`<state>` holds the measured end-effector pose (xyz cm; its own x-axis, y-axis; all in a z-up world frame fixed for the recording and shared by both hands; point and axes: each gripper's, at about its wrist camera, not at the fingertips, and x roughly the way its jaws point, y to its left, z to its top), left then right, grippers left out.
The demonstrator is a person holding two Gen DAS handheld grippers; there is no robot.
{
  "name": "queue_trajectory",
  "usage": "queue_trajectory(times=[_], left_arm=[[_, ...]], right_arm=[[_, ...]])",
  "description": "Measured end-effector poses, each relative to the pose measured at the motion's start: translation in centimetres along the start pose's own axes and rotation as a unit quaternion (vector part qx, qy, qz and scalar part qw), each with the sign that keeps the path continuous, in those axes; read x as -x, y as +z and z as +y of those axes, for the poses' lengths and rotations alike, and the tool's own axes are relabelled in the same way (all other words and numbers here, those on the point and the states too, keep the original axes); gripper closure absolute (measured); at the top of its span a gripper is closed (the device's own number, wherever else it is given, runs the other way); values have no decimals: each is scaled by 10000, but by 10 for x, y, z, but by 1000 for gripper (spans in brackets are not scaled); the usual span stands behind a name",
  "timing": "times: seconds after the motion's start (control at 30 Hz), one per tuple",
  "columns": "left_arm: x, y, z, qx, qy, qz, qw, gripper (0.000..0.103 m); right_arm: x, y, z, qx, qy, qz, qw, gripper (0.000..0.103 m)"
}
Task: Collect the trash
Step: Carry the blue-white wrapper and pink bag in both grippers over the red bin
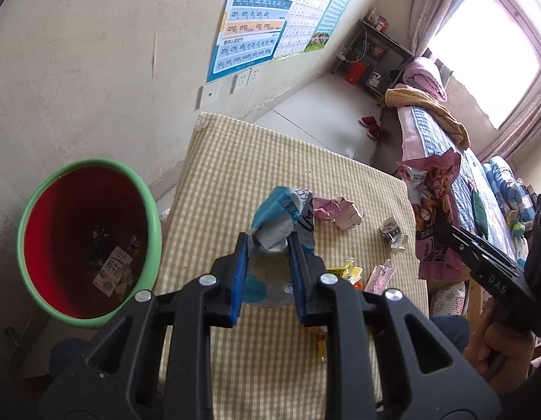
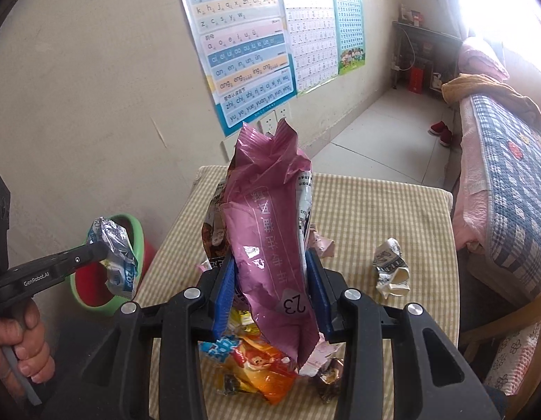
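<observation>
a: status of both claws? left gripper point(image 1: 268, 245) is seen clamped on a crumpled blue-and-silver wrapper point(image 1: 282, 220), held up off the table point(image 1: 235, 161). right gripper point(image 2: 270, 273) is seen closed around a tall pink bag point(image 2: 267, 231), also lifted clear of the cloth.

b: noted. bin point(image 1: 149, 217) is placed on the floor just beside the table's left edge. a milk carton point(image 1: 113, 273) and other scraps are already seen at its bottom, so part of the collecting is judged done.

a: neither held piece is over the bin mouth yet; in the right view the wrapper is seen near the rim but not clearly above it.

b: still left on the table: a pink crumpled paper point(image 1: 337, 211), a silver scrap point(image 2: 391, 269), an orange snack pack point(image 2: 260, 367), small yellow and pink wrappers near the front edge.

a: judged roughly mid-task; two drops pending, then several more pickups.
</observation>
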<state>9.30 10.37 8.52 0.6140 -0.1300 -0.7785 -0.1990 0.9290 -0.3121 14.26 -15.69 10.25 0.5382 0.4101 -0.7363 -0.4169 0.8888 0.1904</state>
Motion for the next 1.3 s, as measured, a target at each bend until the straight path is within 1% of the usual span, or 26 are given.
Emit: queue_trajectory(times=[0.33,0.5,0.8,1.1,1.3], left_arm=[[35,-5,61,524,290,-255,9979,81],[48,-10,91,805,453,-339,9951,81],[70,-16,145,1194,752,-463,9889,81],[76,-24,184,1533,904,-476,9829,81],[71,-22,204,1737,997,-437,9788,80]], right_arm=[[-17,6,73,559,416,102,9975,65],[-29,8,112,815,661,170,9943,65],[-51,8,171,1185,1021,361,9870,65],[-76,12,223,1550,1267,503,9785,65],[-95,11,250,1752,1369,641,9729,65]])
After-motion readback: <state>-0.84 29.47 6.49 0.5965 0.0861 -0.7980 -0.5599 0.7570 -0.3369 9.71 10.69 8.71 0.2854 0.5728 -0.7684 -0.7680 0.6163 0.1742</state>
